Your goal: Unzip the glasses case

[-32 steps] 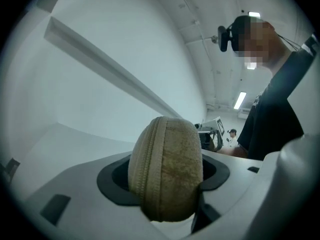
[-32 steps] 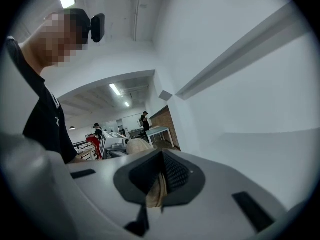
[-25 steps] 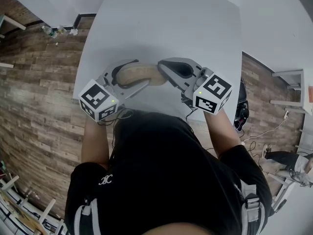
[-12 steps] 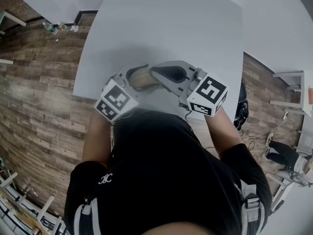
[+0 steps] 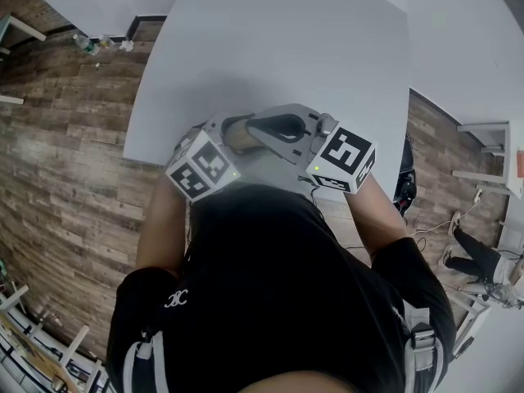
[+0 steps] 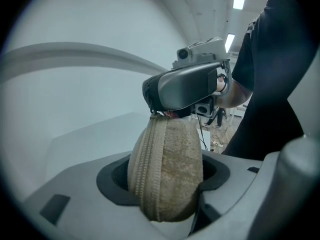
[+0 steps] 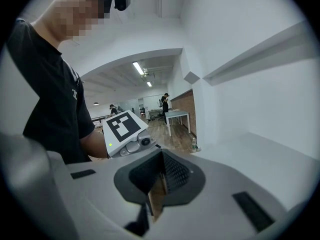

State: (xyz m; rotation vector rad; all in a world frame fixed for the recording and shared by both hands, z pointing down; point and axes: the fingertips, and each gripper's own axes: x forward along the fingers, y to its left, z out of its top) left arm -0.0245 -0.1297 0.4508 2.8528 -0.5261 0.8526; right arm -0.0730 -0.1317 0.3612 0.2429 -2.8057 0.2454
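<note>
Head view: the tan oval fabric glasses case (image 5: 237,133), clamped by the left claw (image 6: 165,176), is now drawn closer than a second ago. Its twelve-o'clock zipper pull (image 7: 155,199) is pinched by the right claw (image 7: 161,159), ready for unzipping.

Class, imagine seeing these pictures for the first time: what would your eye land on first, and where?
A beige fabric zipped glasses case stands clamped between the jaws of the left gripper, filling the left gripper view. The right gripper is shut on a thin tan tab at its top end, above the white table.
</note>
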